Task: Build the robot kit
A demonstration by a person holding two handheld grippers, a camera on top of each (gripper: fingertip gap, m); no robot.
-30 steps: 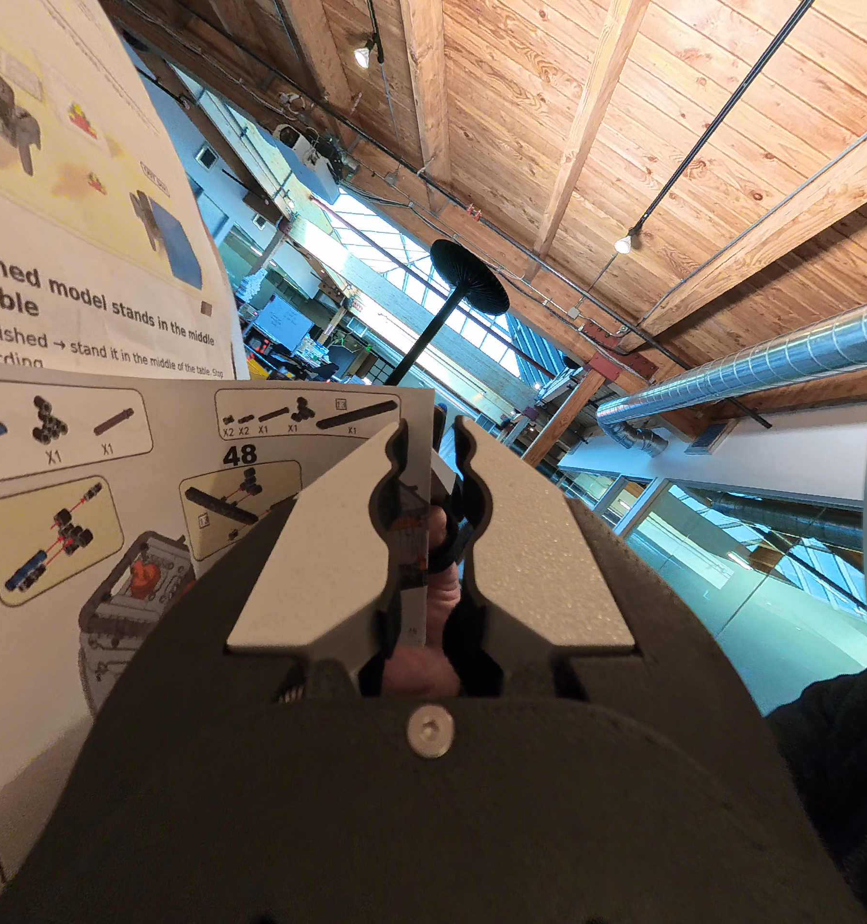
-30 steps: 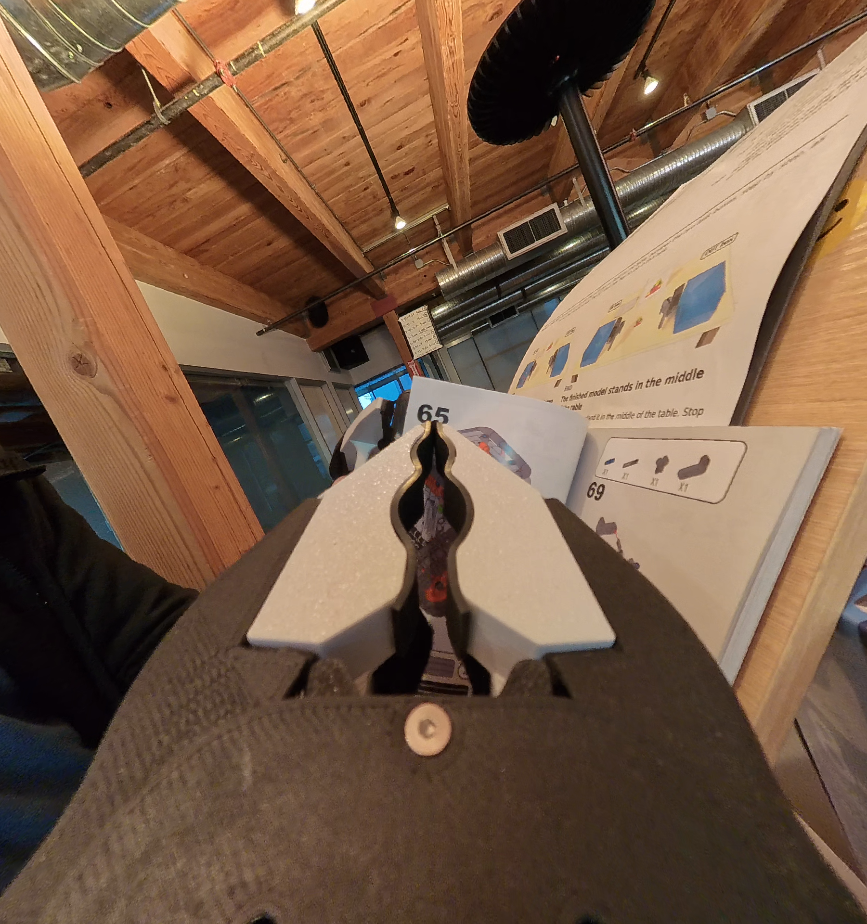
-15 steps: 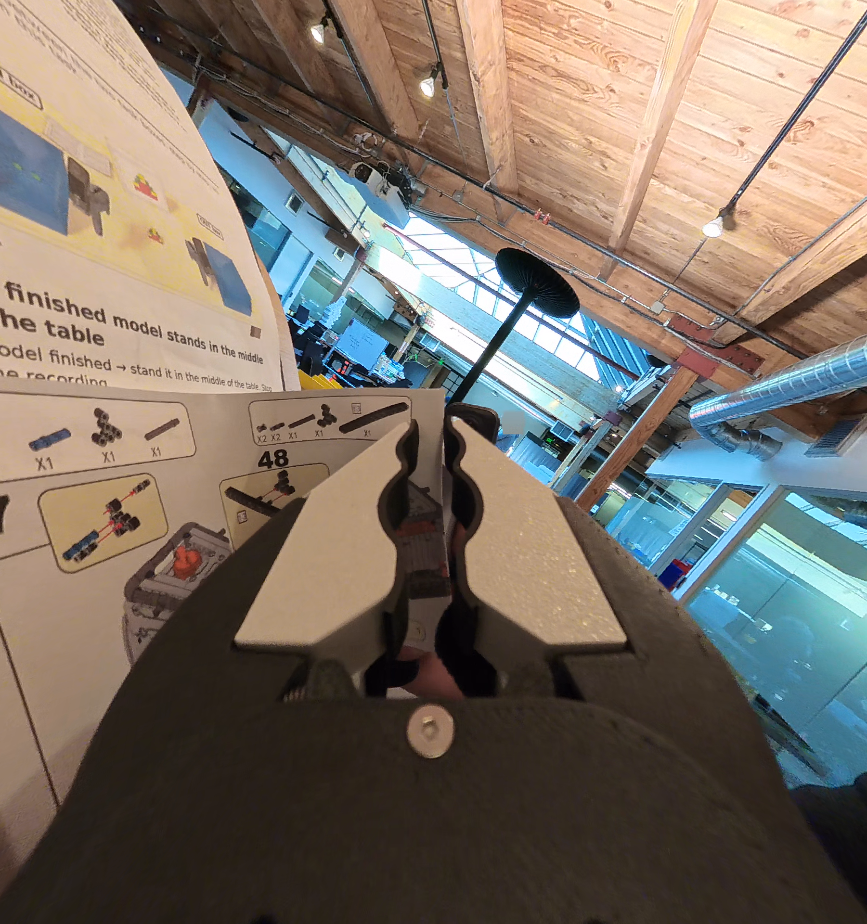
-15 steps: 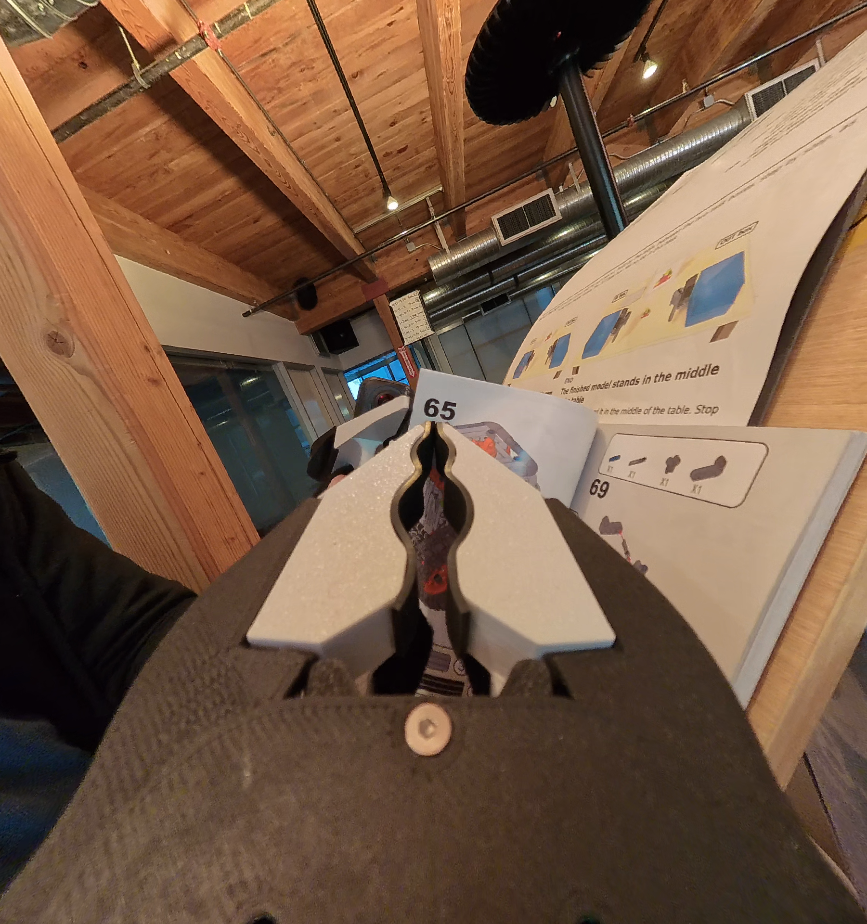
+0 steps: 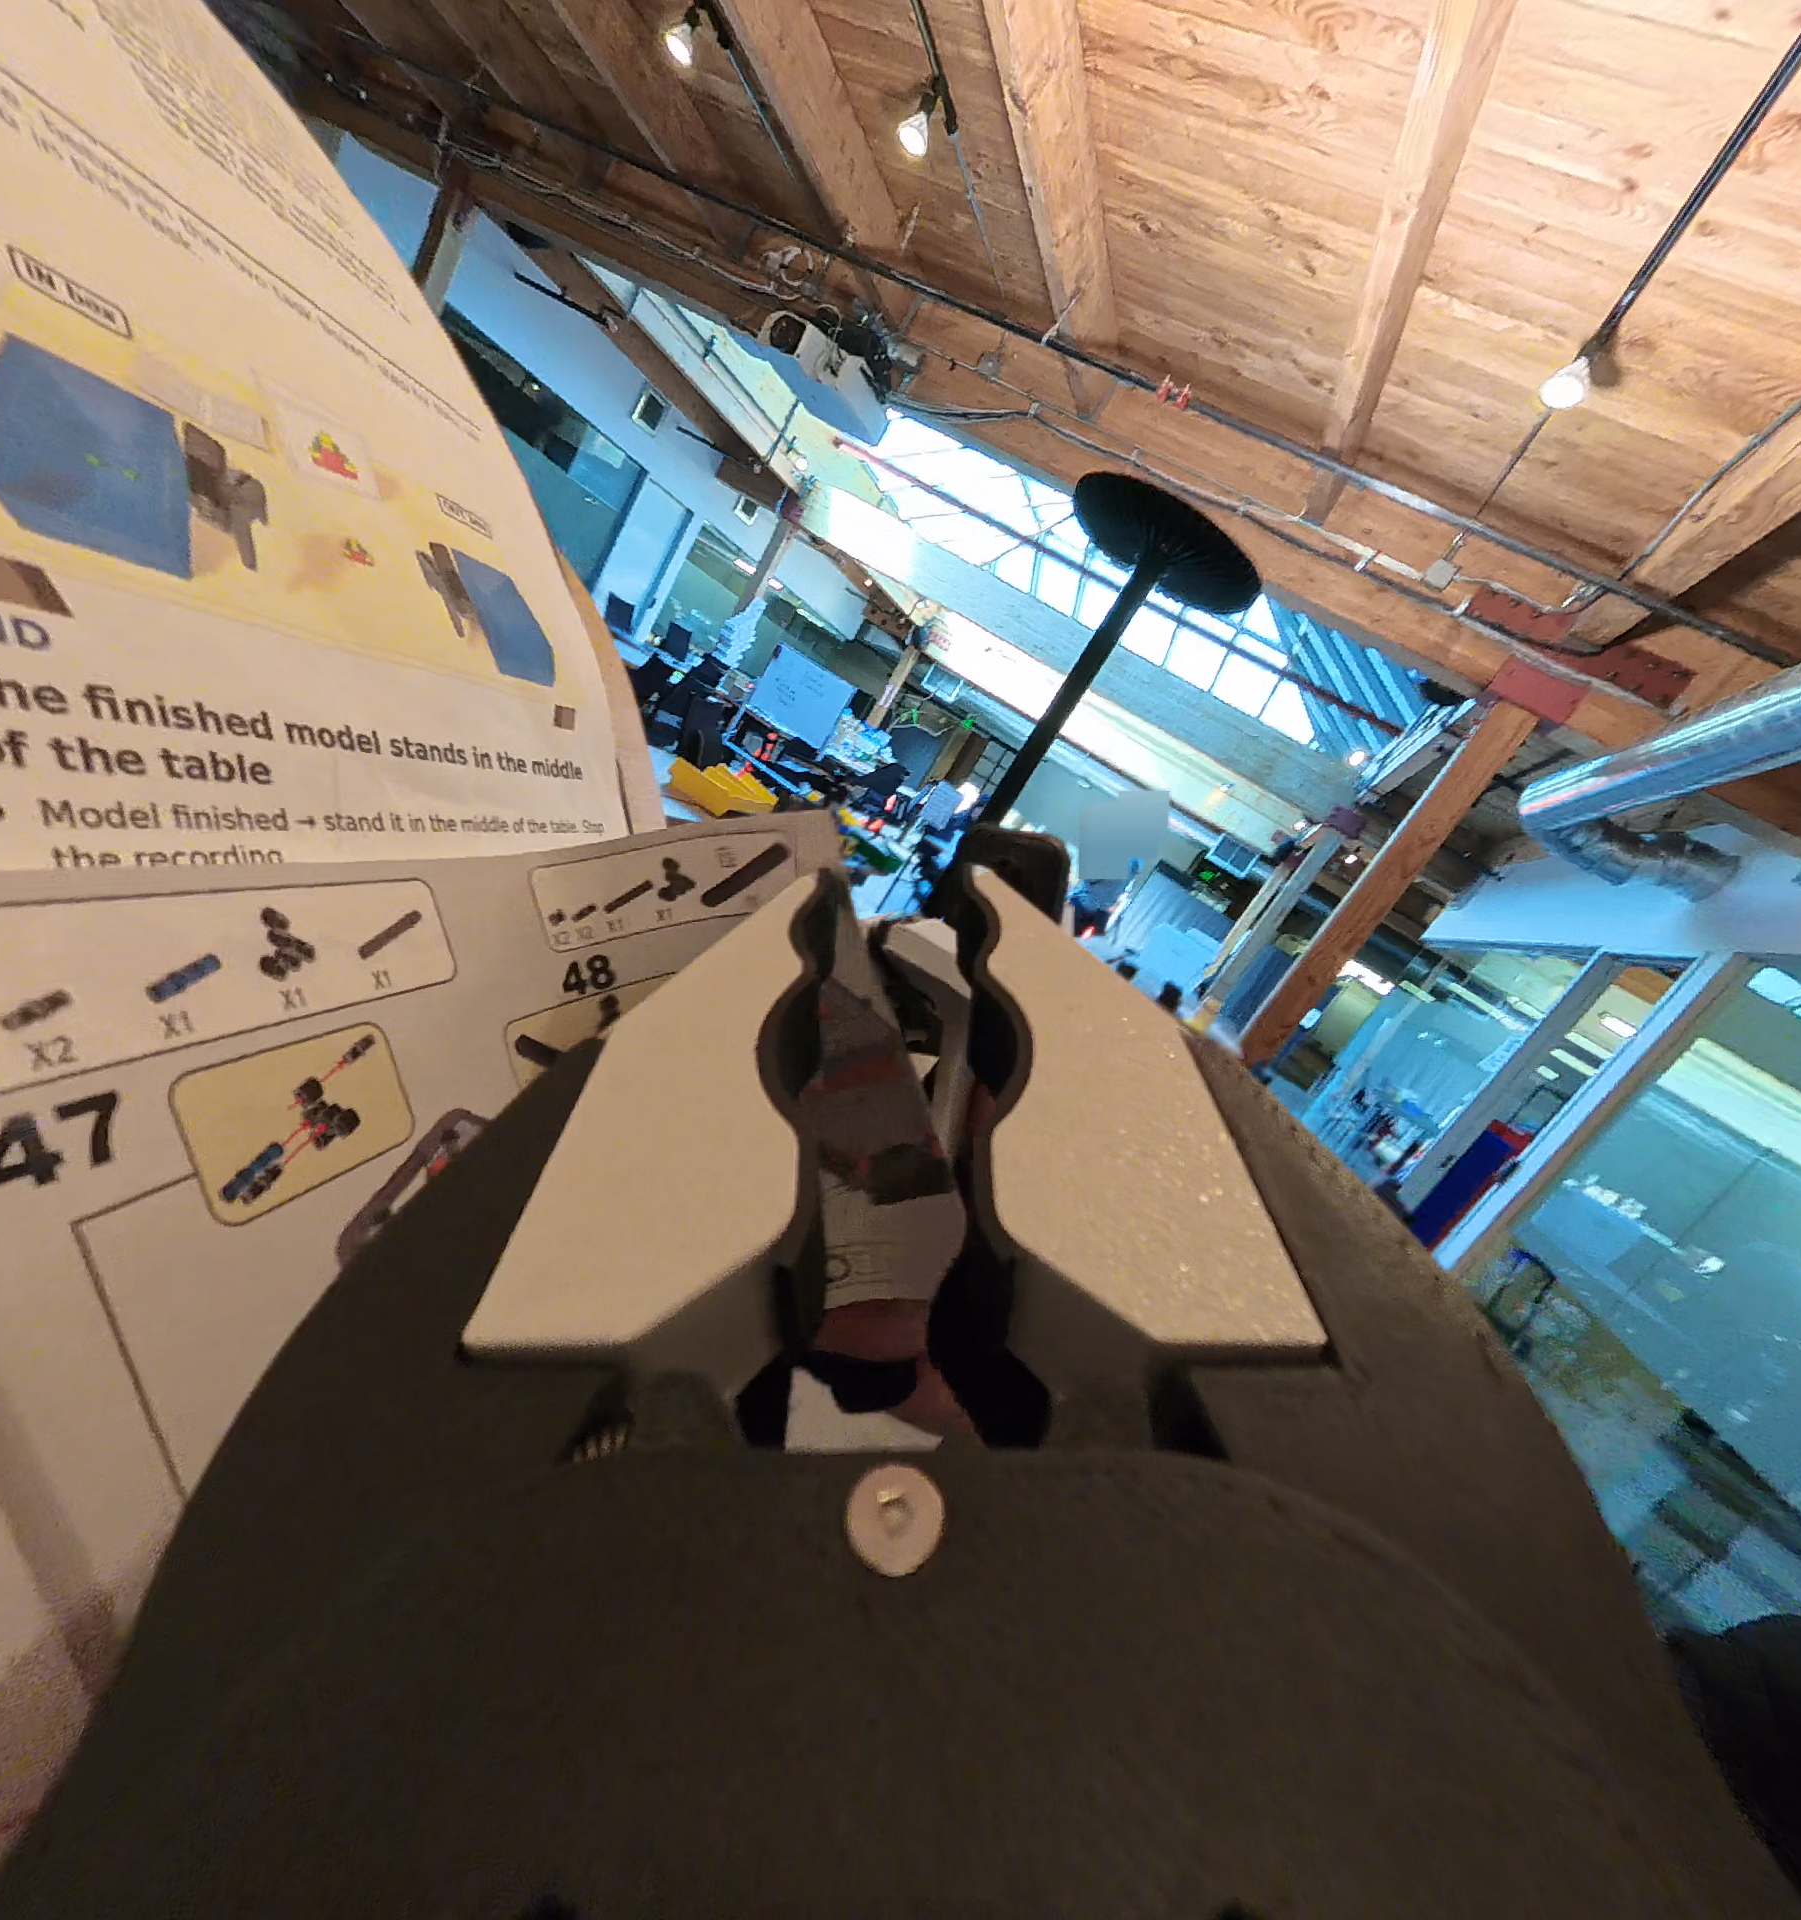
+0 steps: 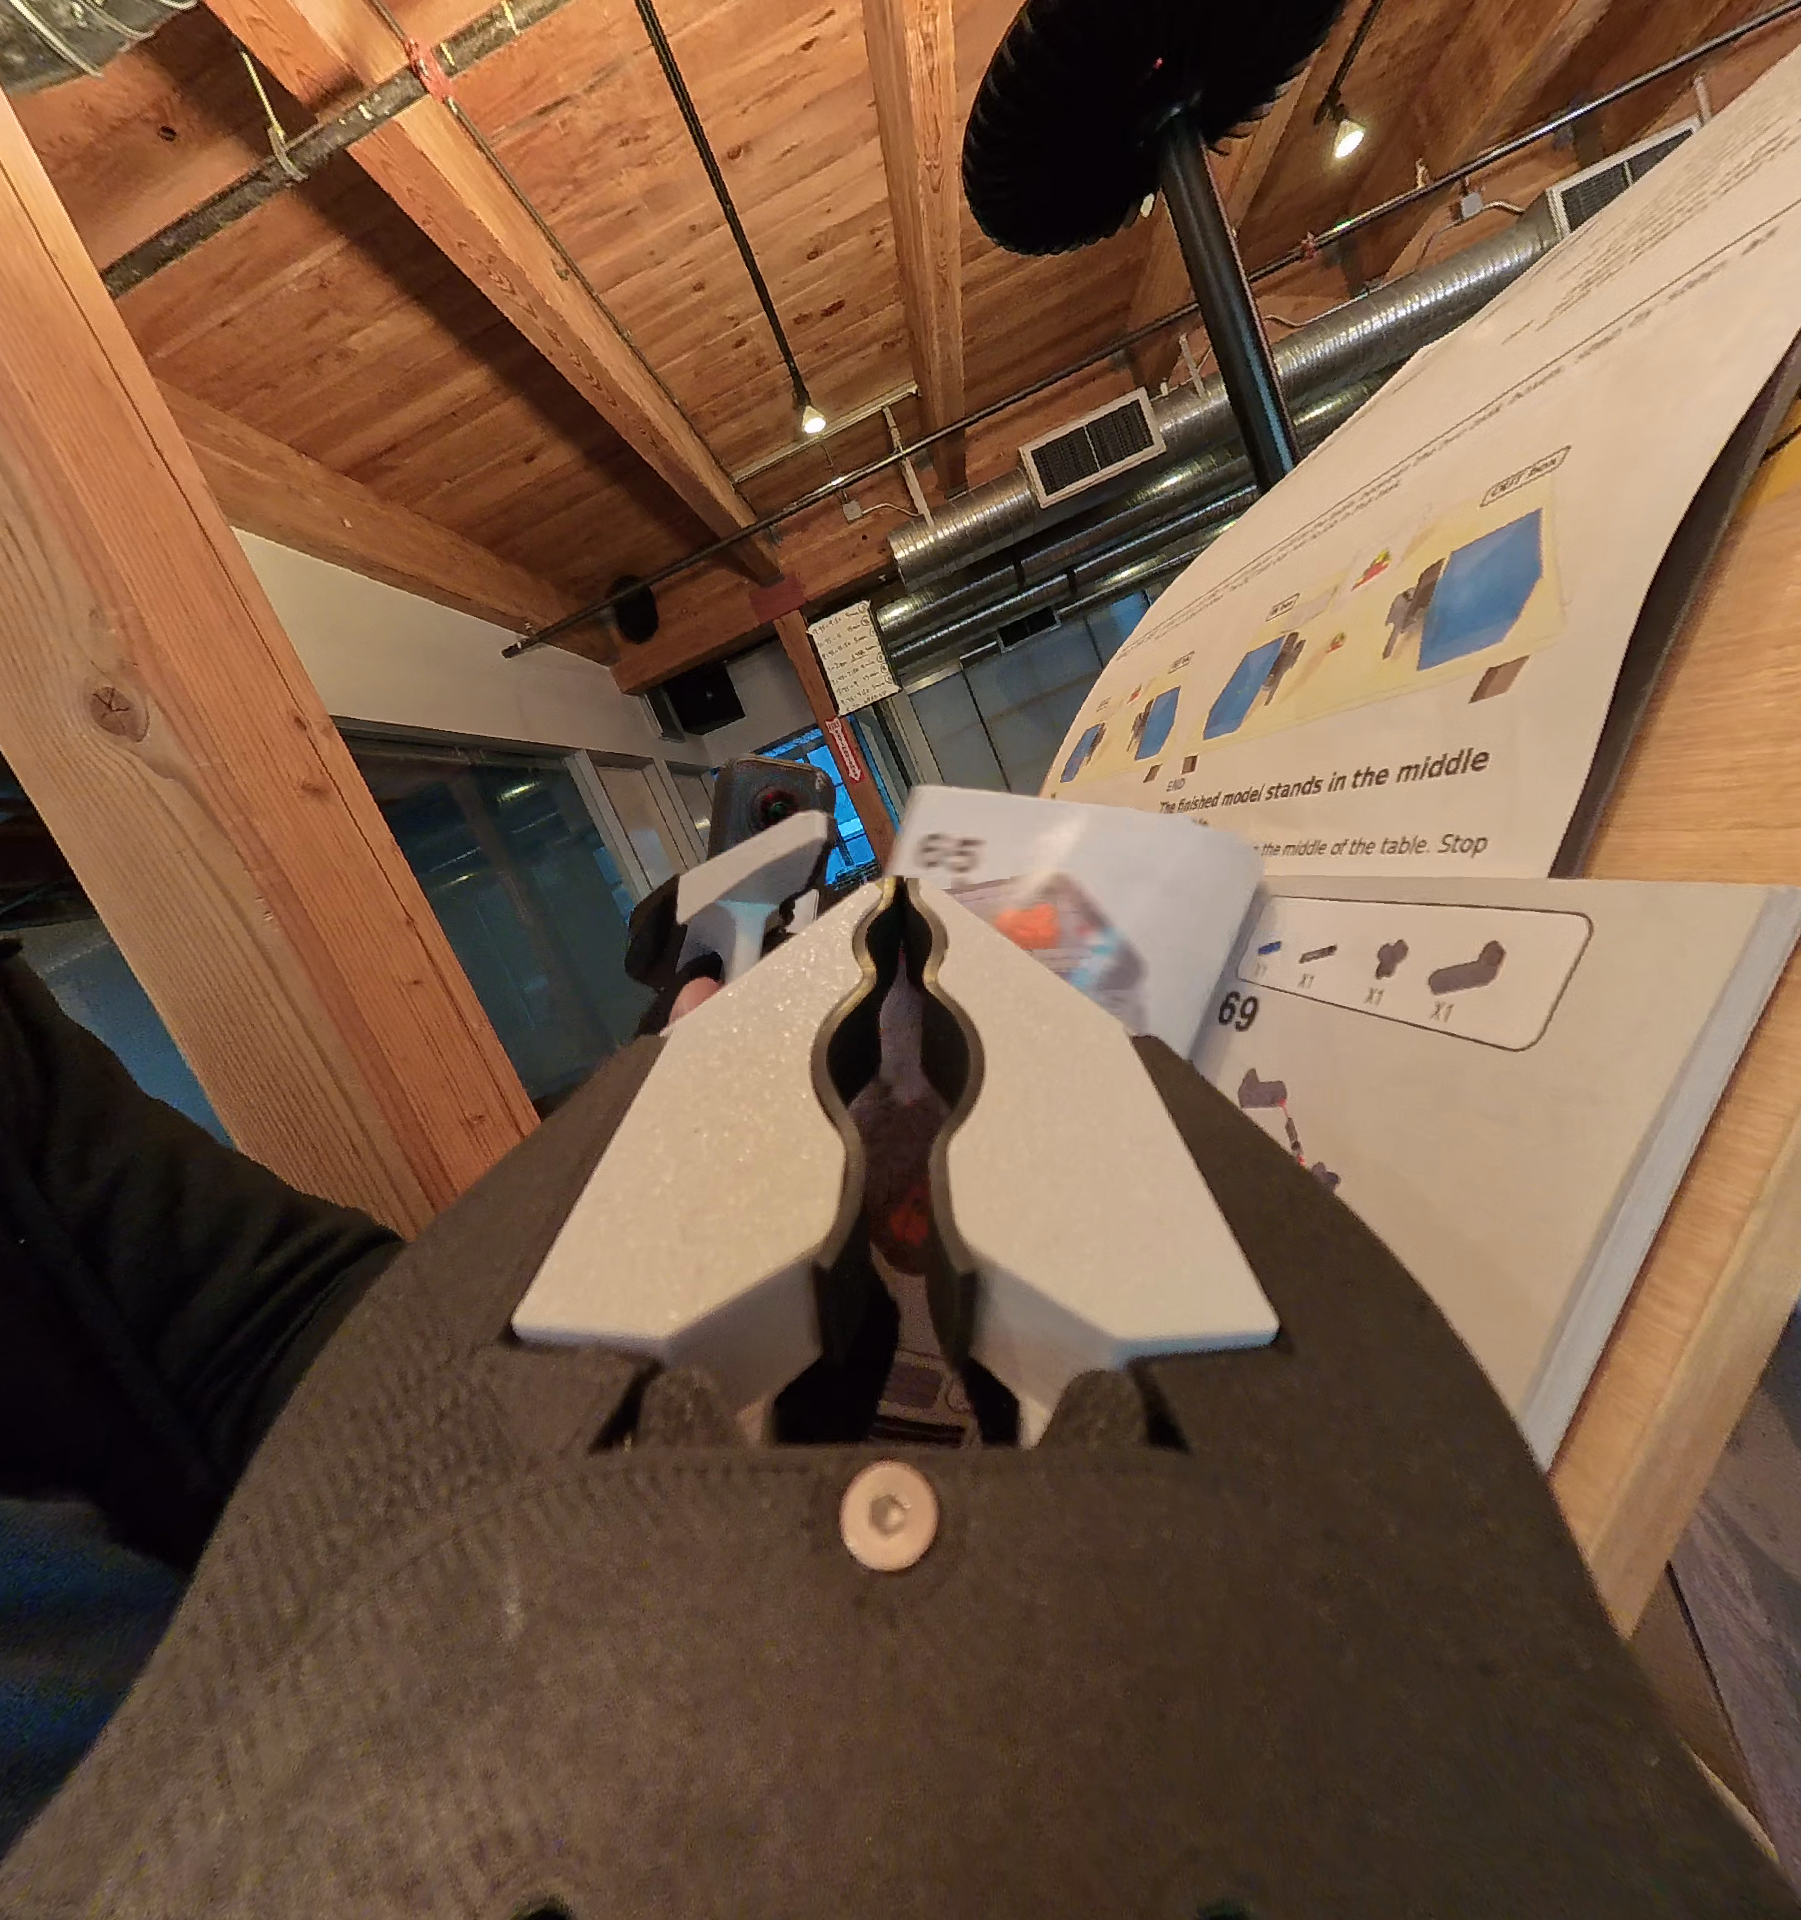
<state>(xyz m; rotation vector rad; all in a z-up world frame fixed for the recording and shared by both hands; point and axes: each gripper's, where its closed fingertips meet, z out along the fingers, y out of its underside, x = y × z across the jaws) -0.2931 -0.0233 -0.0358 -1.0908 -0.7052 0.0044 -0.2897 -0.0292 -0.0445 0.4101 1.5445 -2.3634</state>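
Note:
An open instruction booklet (image 5: 252, 1039) leans against a wooden board (image 6: 1758, 831). My left gripper (image 5: 901, 894) is open, with a loose booklet page (image 5: 875, 1132) standing in the gap, close against the left finger. My right gripper (image 6: 898, 888) is shut on a booklet page (image 6: 901, 1164), tips together, and the page shows in the hollows between the fingers. The raised page curls over to the right (image 6: 1083, 904). The left gripper also shows in the right wrist view (image 6: 761, 883), just behind and left of the right fingertips. The booklet (image 6: 1498, 1091) lies open to the right.
A large printed sheet (image 5: 200, 520) stands behind the booklet and also shows in the right wrist view (image 6: 1395, 675). A black pole with a round disc (image 5: 1156, 540) rises beyond the grippers. A wooden post (image 6: 148, 727) and a person's dark sleeve (image 6: 96, 1195) are at the left. Both grippers' tips are close together, under 4 cm apart.
The left gripper's fingers drew closer around the page, then parted again. The left view has swung lower and rightward. The right gripper stayed shut on its page, which curls further right.

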